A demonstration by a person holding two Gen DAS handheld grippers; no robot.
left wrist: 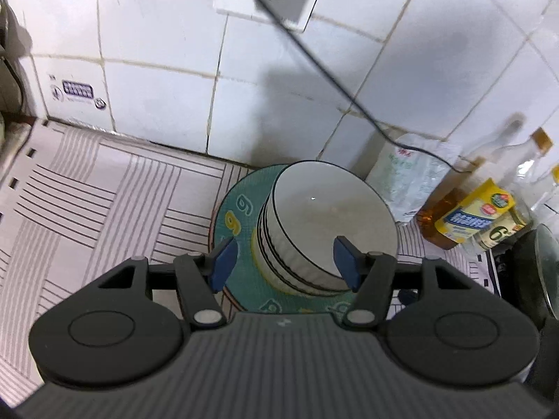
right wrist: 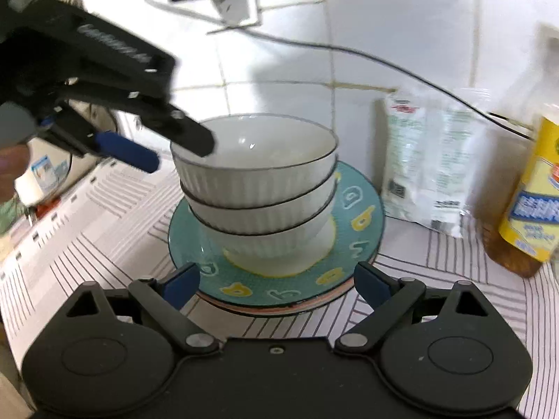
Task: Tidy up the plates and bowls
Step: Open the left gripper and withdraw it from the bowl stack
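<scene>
Three white ribbed bowls with dark rims are stacked on a teal plate with yellow and white shapes, which lies on other plates. The same stack and plate show in the left wrist view. My left gripper is open above the stack, its blue pads either side of the top bowl, apart from it; it also shows in the right wrist view at the bowl's left rim. My right gripper is open and empty, low in front of the plate's near edge.
A striped cloth covers the counter. A white bag and oil bottles stand right of the plate by the tiled wall. A black cable hangs from a wall socket. A dark pot is at the far right.
</scene>
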